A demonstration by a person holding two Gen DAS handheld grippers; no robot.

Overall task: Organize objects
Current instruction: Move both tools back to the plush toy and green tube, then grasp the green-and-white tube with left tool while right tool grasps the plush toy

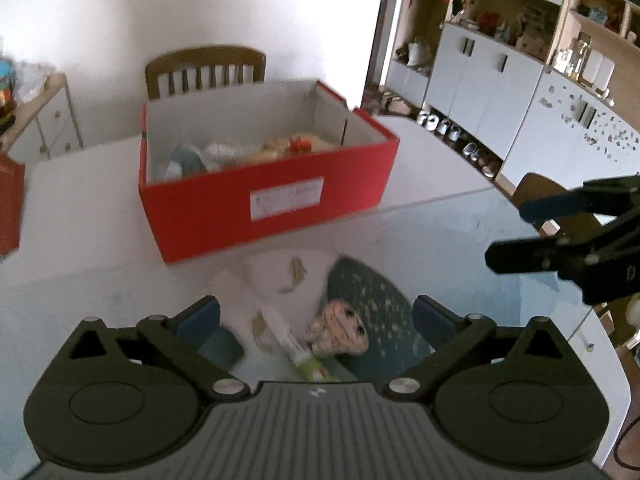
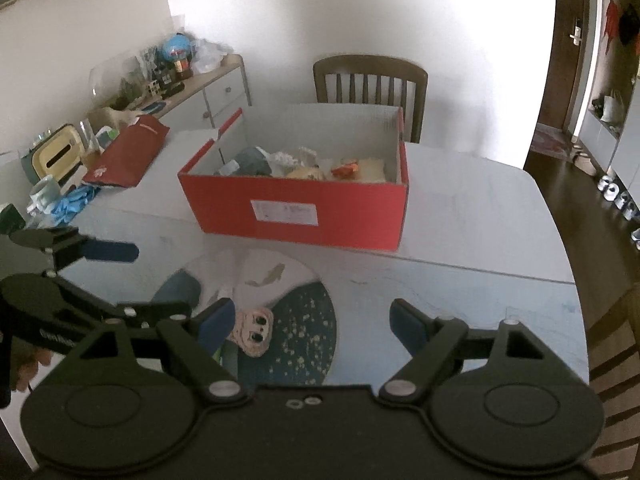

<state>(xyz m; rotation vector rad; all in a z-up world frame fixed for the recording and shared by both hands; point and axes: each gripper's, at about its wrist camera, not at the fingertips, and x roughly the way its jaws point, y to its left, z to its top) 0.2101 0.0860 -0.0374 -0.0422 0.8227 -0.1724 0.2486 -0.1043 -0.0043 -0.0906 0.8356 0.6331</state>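
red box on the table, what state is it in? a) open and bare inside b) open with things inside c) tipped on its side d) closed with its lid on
b: the red box stands upright with no lid on it, and a heap of mixed items shows inside.

Red box (image 2: 304,216), frame centre, open top, white label on front, mixed items inside; white table (image 2: 472,216) beneath; wooden chair (image 2: 370,80) behind box; red lid (image 2: 128,152) upper left; small doll (image 2: 253,330) on dark speckled fan (image 2: 304,332), lower centre; right gripper (image 2: 312,320) wide apart, nothing between; left gripper (image 2: 120,280) at left edge, also spread.
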